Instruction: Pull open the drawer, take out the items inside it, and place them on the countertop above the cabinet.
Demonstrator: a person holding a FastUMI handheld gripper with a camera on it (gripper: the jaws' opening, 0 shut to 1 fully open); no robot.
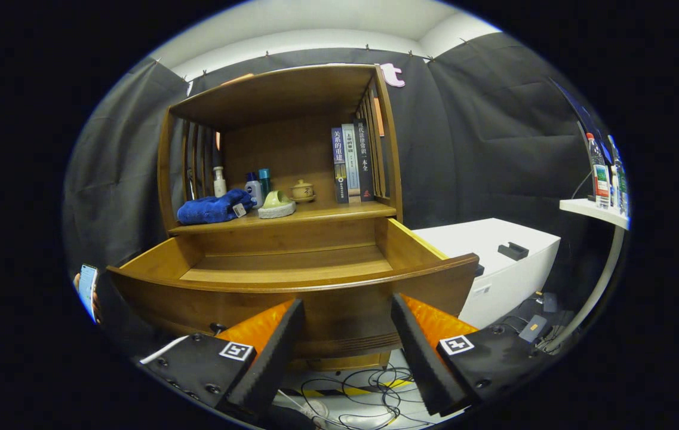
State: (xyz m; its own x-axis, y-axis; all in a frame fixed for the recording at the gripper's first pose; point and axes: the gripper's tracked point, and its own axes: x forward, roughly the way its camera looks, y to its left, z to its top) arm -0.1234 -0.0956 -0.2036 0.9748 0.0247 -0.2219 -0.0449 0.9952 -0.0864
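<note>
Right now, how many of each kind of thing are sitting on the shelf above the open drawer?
Books: 3
Bottles: 3
Blue cloth: 1
Small teapot: 1
Green slipper-like thing: 1
Total: 9
The gripper is open, holding nothing, in front of the drawer.

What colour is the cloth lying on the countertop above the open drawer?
Blue: the cloth shows best in the gripper view, beyond the open fingers.

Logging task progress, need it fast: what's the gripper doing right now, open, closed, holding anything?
Gripper: open, holding nothing, fingers spread in front of the pulled-out drawer.
</note>
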